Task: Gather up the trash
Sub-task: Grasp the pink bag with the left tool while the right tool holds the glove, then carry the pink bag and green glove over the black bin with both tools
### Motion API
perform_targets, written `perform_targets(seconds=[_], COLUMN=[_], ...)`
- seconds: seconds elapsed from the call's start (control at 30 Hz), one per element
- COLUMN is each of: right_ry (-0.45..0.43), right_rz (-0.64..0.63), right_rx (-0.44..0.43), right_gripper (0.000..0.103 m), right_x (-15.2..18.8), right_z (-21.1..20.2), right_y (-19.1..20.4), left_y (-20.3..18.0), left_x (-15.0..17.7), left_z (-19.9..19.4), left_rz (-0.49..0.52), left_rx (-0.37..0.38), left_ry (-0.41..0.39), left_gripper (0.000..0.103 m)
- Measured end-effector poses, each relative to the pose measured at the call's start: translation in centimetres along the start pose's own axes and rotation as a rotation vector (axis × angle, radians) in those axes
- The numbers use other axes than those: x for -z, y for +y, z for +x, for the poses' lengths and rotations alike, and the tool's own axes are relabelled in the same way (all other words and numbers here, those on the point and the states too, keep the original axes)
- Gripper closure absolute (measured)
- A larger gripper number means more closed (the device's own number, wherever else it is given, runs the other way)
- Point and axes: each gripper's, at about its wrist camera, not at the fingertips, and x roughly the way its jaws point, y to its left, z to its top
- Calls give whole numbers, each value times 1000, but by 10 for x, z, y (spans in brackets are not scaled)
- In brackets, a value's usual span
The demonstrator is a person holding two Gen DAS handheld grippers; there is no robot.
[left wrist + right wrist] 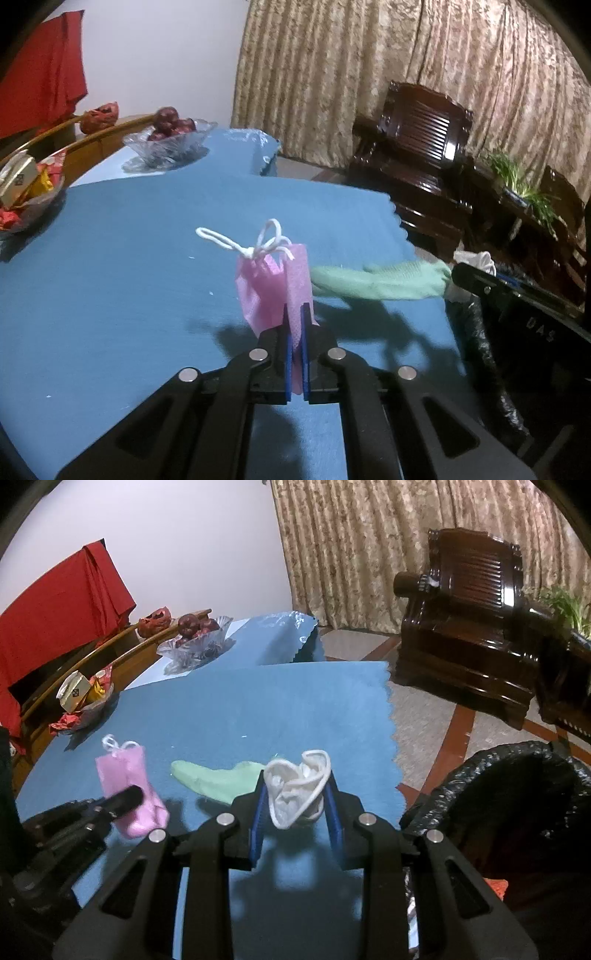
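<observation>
My left gripper (295, 314) is shut on a folded pink face mask (271, 288) with white ear loops, held upright above the blue tablecloth (129, 277). It also shows in the right wrist view (127, 779). My right gripper (295, 786) is shut on a crumpled white mask (295, 790), just above the cloth. A pale green mask (218, 779) lies flat on the cloth between the two grippers; in the left wrist view it (376, 282) lies to the right. A bin lined with a black bag (517, 794) stands to the right of the table.
A glass bowl of red fruit (199, 638) and a bowl of wrapped sweets (83, 701) sit at the table's far left. A dark wooden armchair (469, 620) and a potted plant (517, 177) stand on the floor to the right. Red cloth (55, 613) hangs at left.
</observation>
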Motion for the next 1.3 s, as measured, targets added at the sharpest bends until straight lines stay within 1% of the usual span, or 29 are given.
perform_targets(seconds=[0.13, 0.47, 0.77, 0.93, 1.03, 1.23, 1.3], right_ry=[-14, -52, -105, -145, -158, -158, -156], right_rz=[-10, -49, -50, -44, -31, 18, 29], right_rx=[2, 7, 32, 67, 105, 198, 220], right_gripper=[76, 76, 76, 76, 76, 76, 76], right_x=[-2, -3, -6, -8, -6, 7, 12], right_z=[-14, -50, -94, -126, -142, -169, -175], right_y=[2, 8, -6, -27, -45, -91, -101], left_y=[-2, -20, -52, -81, -99, -141, -158], left_x=[-6, -12, -18, -25, -26, -27, -25], left_z=[-13, -38, -61, -70, -71, -70, -67], left_rz=[4, 35, 72, 110, 129, 180, 196], left_rx=[8, 43, 91, 141, 172, 239, 264], left_ry=[-25, -63, -94, -111, -115, -109, -101], left_gripper=[100, 101, 101, 101, 101, 101, 101])
